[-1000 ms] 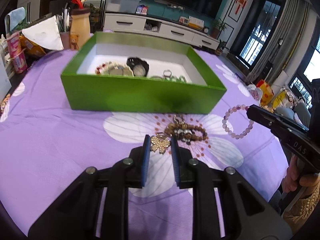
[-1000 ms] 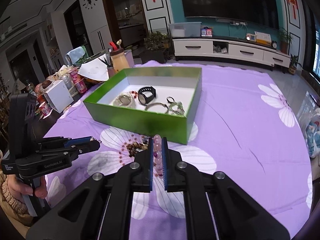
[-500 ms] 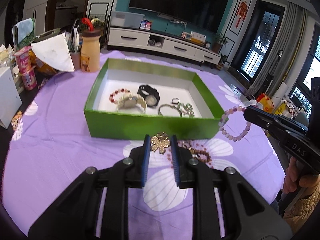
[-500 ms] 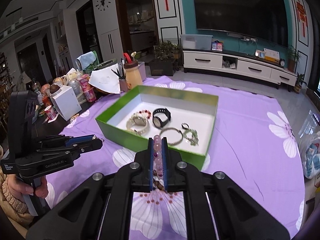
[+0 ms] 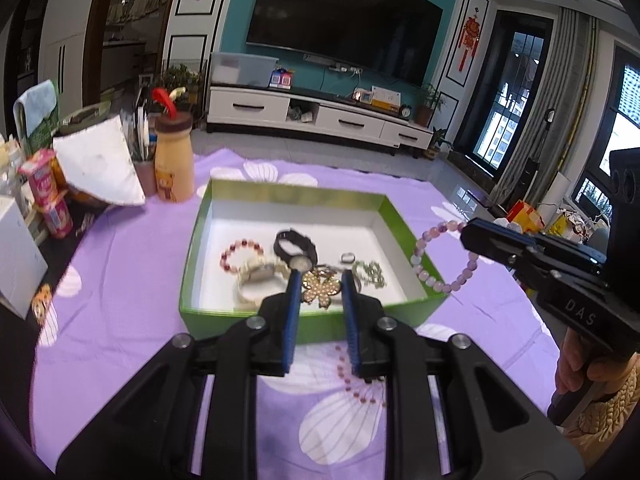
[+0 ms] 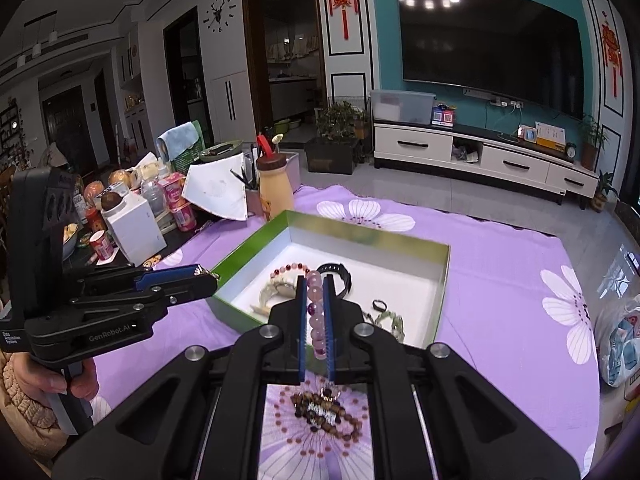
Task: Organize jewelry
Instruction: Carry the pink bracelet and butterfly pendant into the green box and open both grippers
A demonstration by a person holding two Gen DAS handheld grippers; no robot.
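Note:
A green box [image 5: 188, 280] with a white floor stands on the purple flowered cloth and holds a black watch [image 5: 294, 246], a red bead bracelet [image 5: 240, 252] and other pieces. My left gripper [image 5: 319, 280] is shut on a gold flower brooch [image 5: 320, 290], held above the box's near wall. My right gripper [image 6: 315, 284] is shut on a pale pink bead bracelet [image 6: 316, 320], held above the box [image 6: 442, 280]; in the left wrist view the bracelet [image 5: 440, 256] hangs over the box's right wall. A brown bead bracelet [image 6: 320, 410] lies on the cloth under the right gripper.
At the table's left stand a yellow bottle [image 5: 174, 160], a white paper sheet [image 5: 98, 168], small pink cups [image 5: 48, 184] and a white box [image 5: 16, 248]. The table's far edge drops to the floor before a TV cabinet [image 5: 316, 118].
Both grippers have risen and moved forward with their pieces, from above the cloth in front of the box to over the box itself.

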